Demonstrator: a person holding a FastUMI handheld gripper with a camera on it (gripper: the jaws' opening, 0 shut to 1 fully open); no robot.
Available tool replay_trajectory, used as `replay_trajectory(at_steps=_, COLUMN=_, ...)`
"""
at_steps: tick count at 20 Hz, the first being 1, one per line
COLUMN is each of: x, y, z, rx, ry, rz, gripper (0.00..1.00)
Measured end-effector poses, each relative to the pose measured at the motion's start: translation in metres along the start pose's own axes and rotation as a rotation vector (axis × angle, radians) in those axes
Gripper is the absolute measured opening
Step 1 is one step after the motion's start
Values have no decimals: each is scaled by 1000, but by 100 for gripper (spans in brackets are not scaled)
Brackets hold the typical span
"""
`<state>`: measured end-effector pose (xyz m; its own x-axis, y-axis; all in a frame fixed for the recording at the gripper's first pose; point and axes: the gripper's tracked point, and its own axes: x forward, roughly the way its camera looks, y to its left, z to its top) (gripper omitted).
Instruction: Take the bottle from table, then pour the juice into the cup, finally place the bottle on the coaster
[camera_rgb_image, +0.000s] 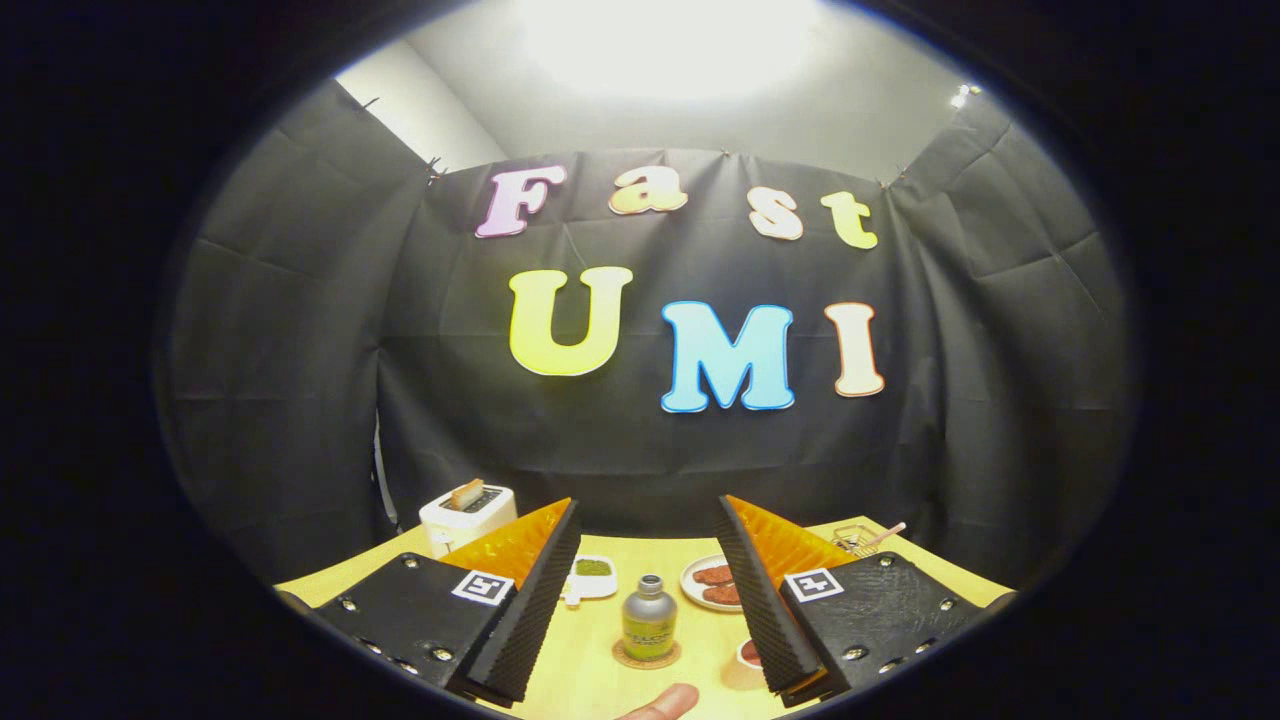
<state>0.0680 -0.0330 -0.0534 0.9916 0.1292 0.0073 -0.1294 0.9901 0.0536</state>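
Standing upright on a round coaster (646, 657), the bottle (649, 618) sits in the middle of the desk (600, 650), between the fingers of the gripper (647, 535) and touched by neither. Its jaws are spread wide and hold nothing. Beyond the bottle, a white cup (592, 577) with green juice and a plate (712, 583) of food lie nearer the far edge. A toaster (467, 513) occupies the far left corner. A fingertip (662, 703) shows at the near edge.
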Motion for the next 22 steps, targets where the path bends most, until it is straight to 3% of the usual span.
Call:
replay_trajectory(at_steps=3, x=5, y=-32, z=-11, rx=7, ry=-11, rz=-13, gripper=84)
replay_trajectory(at_steps=10, x=17, y=-140, z=-74, rx=-157, ry=-33, rz=-52, gripper=83)
replay_trajectory(at_steps=14, x=31, y=-194, z=-116, rx=-229, ry=-51, rz=27, gripper=83)
replay_trajectory(at_steps=22, x=54, y=-314, z=-199, rx=-234, ry=29, rz=15, gripper=83)
